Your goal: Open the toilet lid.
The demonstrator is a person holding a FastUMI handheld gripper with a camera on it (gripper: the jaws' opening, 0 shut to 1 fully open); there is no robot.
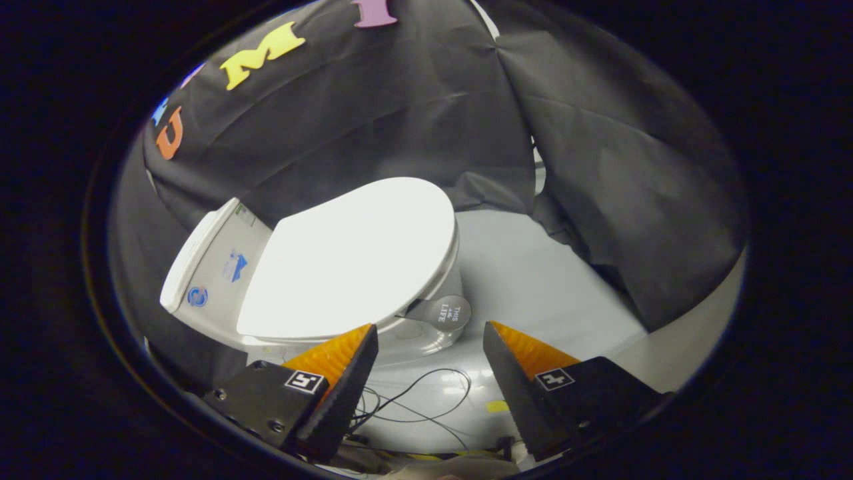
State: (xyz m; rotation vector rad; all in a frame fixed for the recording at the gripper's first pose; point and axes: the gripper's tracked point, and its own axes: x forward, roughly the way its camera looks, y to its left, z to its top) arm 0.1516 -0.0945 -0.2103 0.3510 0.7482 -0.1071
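The gripper (430, 330) is hovering with fingers spread, holding nothing; the closed toilet lid (353, 257) is lying just ahead, its round tab (445, 312) sitting nearest, between the fingertips.

Staged test booth, not a home bathroom. Black cloth (373, 120) drapes the wall beyond the tool (430, 347). A white toilet (346, 267) stands on a plain grey floor (533, 280), loose black cables (413, 400) lying between the fingers.
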